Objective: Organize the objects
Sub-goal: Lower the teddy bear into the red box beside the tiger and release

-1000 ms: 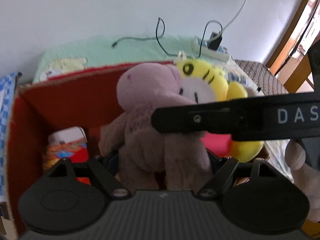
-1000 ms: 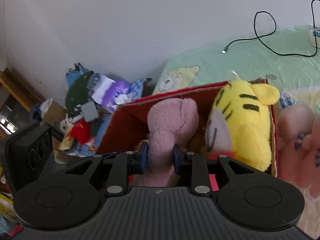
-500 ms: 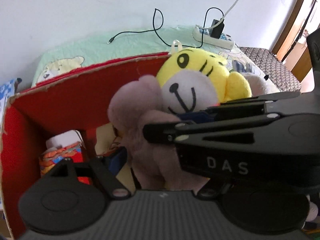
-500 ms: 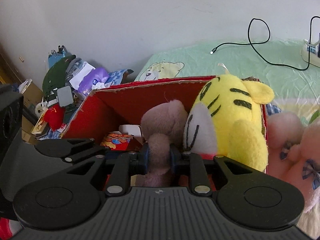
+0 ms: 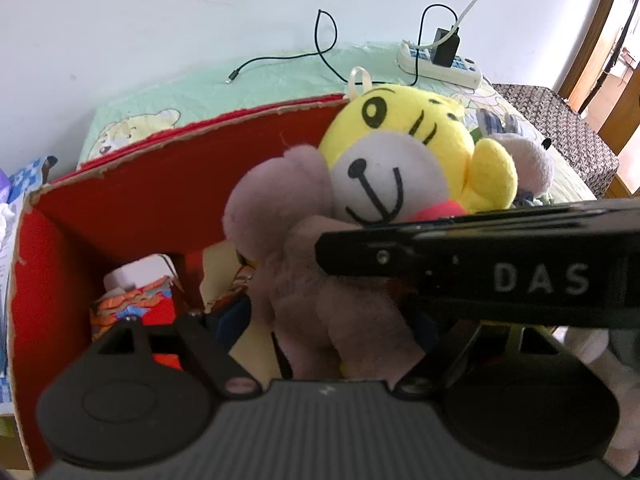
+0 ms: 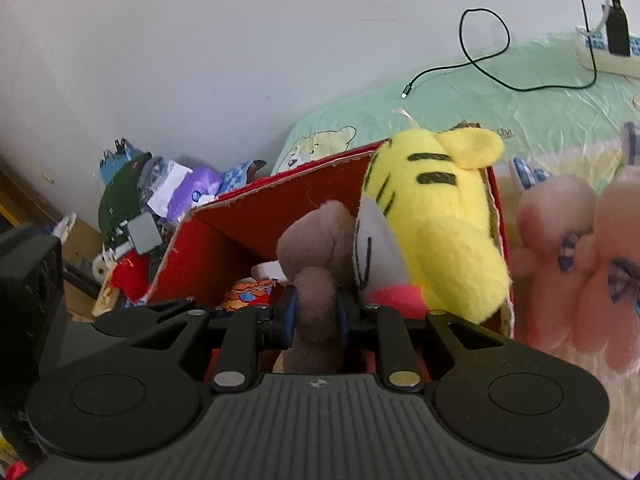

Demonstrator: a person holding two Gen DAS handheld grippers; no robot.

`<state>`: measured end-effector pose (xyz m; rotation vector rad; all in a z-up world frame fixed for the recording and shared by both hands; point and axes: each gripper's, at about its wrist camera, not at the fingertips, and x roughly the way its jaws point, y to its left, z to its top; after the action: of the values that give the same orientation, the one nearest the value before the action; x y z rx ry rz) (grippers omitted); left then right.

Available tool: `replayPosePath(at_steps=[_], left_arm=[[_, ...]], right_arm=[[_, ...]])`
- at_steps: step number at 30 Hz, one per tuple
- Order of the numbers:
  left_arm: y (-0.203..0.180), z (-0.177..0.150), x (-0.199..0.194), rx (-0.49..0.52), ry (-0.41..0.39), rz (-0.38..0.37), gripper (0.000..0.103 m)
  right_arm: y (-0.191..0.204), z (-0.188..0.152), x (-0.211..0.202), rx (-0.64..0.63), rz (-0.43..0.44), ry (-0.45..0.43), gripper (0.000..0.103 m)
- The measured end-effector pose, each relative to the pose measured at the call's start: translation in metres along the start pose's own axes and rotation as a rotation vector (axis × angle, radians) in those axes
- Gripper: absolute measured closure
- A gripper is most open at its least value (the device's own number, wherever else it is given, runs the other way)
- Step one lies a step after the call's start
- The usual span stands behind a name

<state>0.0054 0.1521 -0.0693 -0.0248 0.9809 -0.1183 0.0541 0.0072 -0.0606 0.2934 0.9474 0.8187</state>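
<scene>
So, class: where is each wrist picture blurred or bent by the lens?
Left wrist view: red box rim bows, corners darken. Right wrist view: pink plush toys at the right edge smear; mauve plush in the right gripper stays fairly sharp.

Inside the red box (image 5: 120, 208), room stays open at nine o'clock above the snack packet (image 5: 136, 304). From twelve to three o'clock the mauve plush (image 5: 288, 248) and yellow tiger (image 5: 404, 152) block passage.
</scene>
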Motion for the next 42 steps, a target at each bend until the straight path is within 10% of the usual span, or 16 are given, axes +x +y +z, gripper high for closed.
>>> replayPosePath(at_steps=[42], left_arm=[[-0.022, -0.010, -0.033, 0.010, -0.024, 0.166, 0.014]], right_arm=[[-0.012, -0.025, -0.046, 0.097, 0.007, -0.111, 0.088]])
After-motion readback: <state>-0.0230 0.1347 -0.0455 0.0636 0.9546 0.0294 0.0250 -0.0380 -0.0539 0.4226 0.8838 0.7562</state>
